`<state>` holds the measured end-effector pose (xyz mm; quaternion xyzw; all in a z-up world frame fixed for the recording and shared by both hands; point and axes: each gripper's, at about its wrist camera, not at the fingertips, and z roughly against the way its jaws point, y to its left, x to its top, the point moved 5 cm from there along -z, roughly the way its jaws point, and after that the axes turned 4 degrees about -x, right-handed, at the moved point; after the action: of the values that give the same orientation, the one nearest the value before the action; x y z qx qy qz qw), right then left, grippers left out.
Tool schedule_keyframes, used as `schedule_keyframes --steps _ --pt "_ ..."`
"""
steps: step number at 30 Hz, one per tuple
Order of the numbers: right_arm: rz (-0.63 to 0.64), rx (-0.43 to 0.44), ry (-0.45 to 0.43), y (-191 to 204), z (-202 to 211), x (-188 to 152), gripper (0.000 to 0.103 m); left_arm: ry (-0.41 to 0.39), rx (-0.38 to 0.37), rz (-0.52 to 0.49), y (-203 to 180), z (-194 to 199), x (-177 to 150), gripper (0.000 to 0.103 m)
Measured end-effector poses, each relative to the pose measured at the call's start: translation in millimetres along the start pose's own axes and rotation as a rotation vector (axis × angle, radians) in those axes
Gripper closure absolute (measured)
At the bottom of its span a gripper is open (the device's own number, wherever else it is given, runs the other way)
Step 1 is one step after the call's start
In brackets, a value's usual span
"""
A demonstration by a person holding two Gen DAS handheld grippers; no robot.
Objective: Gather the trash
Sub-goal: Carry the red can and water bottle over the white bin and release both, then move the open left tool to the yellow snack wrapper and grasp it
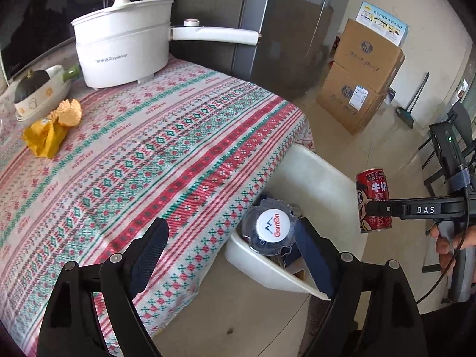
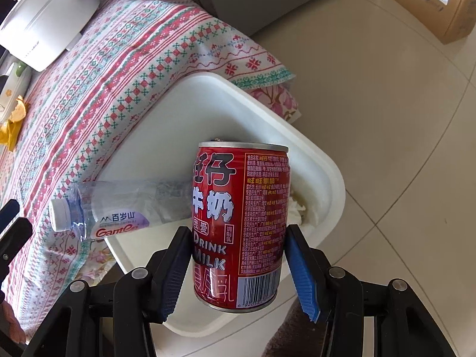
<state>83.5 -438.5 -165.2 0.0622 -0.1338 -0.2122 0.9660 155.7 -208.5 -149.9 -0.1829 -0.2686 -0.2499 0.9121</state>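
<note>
R tongs (image 2: pixel 238 255) grip can (image 2: pixel 239 223) over bin (image 2: pixel 312 160).

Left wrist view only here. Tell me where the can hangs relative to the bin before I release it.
Observer: The can, upright in the right gripper, appears to hang over the bin's opening, toward its near side.
Operator: Say how the bottle lies.
Observer: The bottle lies on its side across the bin's table-side rim, with its cap end sticking out.
Operator: Report what else is inside.
Observer: Something white and crumpled shows in the bin behind the can.
</note>
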Motion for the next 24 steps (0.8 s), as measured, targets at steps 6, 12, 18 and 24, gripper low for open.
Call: schedule_keyframes --steps 6,12,18,24 --pt "0.019 0.005 0.004 14.1 -2.2 1.9 0.047 -0.013 0.035 0.019 24.1 26.2 -2.1 0.014" --pt "0.030 0.033 0.007 36.4 -0.2 4.8 0.035 -0.029 0.075 0.036 50.0 51.0 -7.2 0.014" --pt "0.076 0.025 -0.023 64.5 4.9 9.2 0.031 -0.032 0.111 0.071 77.4 67.8 -15.0 0.014" --pt "0.112 0.022 -0.054 93.9 8.6 14.8 0.031 -0.047 0.161 0.131 111.2 83.0 -20.5 0.010"
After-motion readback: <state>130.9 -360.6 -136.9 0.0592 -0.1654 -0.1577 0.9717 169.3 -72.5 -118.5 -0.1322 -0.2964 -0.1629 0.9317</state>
